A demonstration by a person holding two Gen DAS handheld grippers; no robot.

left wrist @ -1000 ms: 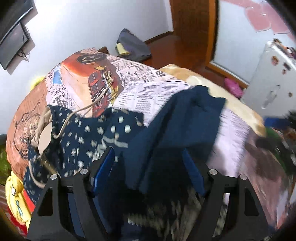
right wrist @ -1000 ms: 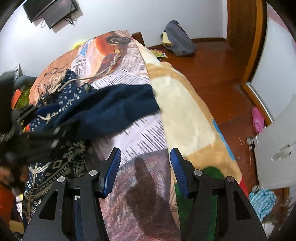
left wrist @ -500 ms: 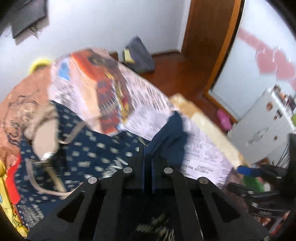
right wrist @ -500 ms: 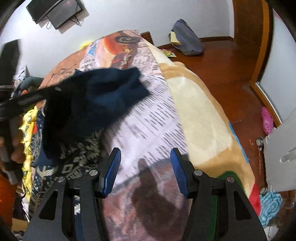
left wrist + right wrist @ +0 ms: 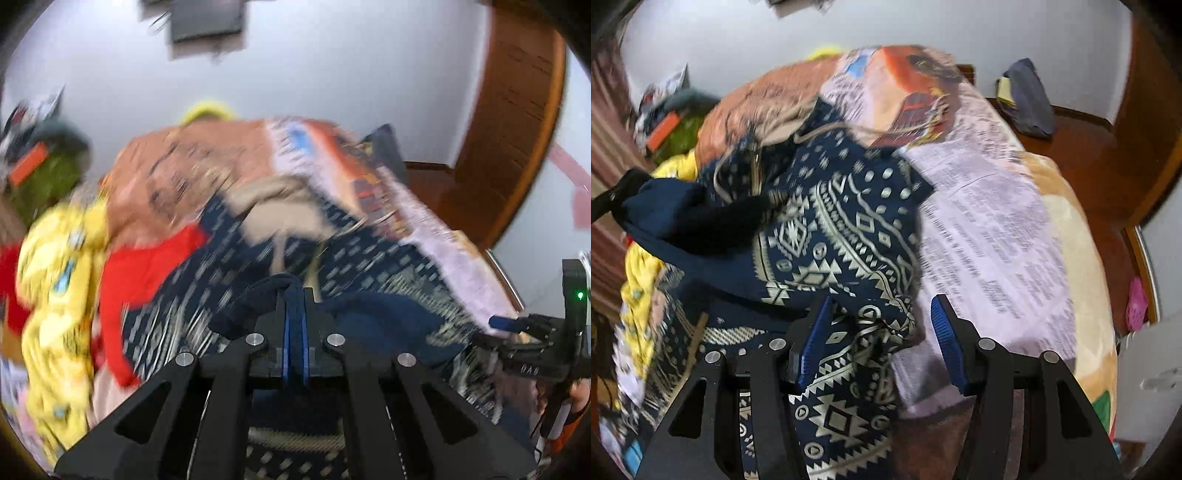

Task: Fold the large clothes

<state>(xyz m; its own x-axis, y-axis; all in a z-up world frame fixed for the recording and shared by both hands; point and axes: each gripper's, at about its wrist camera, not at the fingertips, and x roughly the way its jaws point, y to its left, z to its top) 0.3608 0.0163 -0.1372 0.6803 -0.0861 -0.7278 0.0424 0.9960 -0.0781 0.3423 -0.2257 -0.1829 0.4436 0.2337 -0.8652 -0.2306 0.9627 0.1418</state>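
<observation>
A large navy garment with a pale geometric print (image 5: 842,229) lies crumpled on the bed, blurred in the left wrist view (image 5: 369,266). Its plain navy part (image 5: 683,218) is pulled up and out to the left. My left gripper (image 5: 293,295) is shut on a fold of that plain navy cloth, which loops over the fingertips. It shows at the left edge of the right wrist view (image 5: 626,188). My right gripper (image 5: 879,332) is open above a bunched edge of the printed cloth, and its pads do not press on it. It also appears at the right of the left wrist view (image 5: 502,323).
The bed carries a newspaper-and-car print blanket (image 5: 990,221). A yellow garment (image 5: 55,295), a red one (image 5: 140,266) and a beige strapped bag (image 5: 280,210) lie at the left. A grey bag (image 5: 1030,99) and a pink slipper (image 5: 1137,302) sit on the wooden floor beside a white cabinet (image 5: 1145,369).
My left gripper shut on the plain navy cloth, then swung left and upward, dragging it across the printed garment. My right gripper shifted left over the garment and stayed open.
</observation>
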